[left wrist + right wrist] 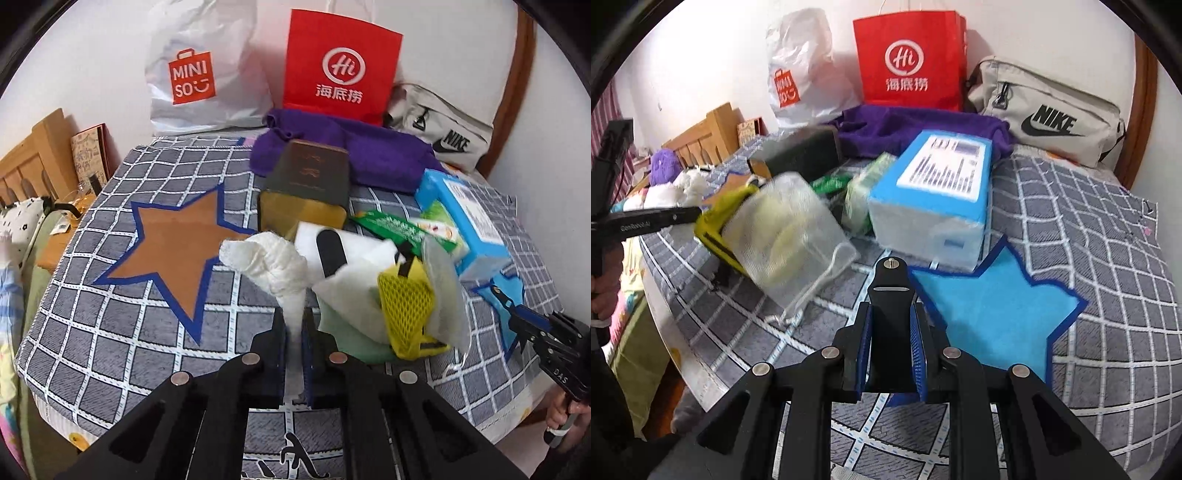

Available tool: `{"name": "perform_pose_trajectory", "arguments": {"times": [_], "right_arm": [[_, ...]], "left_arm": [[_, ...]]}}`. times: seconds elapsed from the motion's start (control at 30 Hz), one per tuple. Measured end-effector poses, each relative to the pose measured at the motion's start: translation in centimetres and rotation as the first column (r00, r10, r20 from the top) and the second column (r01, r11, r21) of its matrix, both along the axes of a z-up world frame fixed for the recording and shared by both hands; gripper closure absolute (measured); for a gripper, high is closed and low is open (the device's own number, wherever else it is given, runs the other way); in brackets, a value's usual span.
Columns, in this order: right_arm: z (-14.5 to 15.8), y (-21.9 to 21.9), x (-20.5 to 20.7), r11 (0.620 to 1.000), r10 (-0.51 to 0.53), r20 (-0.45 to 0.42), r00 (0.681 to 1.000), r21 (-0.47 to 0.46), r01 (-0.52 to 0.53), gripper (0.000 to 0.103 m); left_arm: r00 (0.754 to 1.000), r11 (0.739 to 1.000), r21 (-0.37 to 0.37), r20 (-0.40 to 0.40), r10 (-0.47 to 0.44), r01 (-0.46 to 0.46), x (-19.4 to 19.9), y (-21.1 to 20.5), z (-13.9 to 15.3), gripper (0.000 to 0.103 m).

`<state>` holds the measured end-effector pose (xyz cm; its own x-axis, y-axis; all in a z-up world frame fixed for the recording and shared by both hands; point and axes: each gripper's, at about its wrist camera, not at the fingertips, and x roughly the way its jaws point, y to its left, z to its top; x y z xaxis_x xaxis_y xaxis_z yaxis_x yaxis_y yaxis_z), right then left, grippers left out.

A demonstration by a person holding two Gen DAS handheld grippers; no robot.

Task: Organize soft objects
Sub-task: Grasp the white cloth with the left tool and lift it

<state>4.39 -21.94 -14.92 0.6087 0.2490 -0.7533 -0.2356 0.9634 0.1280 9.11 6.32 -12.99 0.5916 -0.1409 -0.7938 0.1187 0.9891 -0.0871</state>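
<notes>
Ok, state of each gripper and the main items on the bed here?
left gripper: shut on white cloth, lifted
right gripper: shut on black clip
blue box: closed, lying flat
red paper bag: upright against wall
mesh pouch: blurred, position unclear

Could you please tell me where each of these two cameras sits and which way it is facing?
Left wrist view: sits on the left tongs, looking forward and down over the checked bedcover; its tongs pinch a white cloth; the right tongs and a hand show at right.
Right wrist view: sits on the right tongs, facing the same way; its tongs grip a black mount; a hand shows at left.
Shared: red paper bag, blue box, purple towel, Nike bag.
</notes>
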Motion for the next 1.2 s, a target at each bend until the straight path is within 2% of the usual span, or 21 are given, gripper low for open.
{"name": "perform_pose_trajectory", "arguments": {"times": [0.3, 0.6, 1.03, 1.2], "right_arm": [[4.2, -0.2, 1.9, 1.000, 0.002, 0.056, 0.998, 0.005, -0.003, 0.082], [7.0, -0.4, 6.9, 1.000, 0.002, 0.091, 0.996, 0.000, -0.002, 0.082], [7.9, -1.4, 17.2, 1.000, -0.027, 0.083, 0.996, 0.008, 0.027, 0.082], [7.8, -1.5, 20.8, 0.999, -0.033, 0.088, 0.996, -0.017, 0.035, 0.082]], "left_arm": [[0.999, 1.000, 0.007, 0.034, 0.017, -0.017, 2.5, -0.6, 3.5, 0.095], [0.999, 1.000, 0.015, 0.044, 0.023, -0.024, 6.6, -0.9, 5.7, 0.095], [0.999, 1.000, -0.003, 0.048, -0.002, 0.002, 14.7, -3.0, 7.0, 0.095], [0.999, 1.000, 0.019, 0.043, -0.019, 0.018, 17.5, -4.1, 6.8, 0.095]]}}
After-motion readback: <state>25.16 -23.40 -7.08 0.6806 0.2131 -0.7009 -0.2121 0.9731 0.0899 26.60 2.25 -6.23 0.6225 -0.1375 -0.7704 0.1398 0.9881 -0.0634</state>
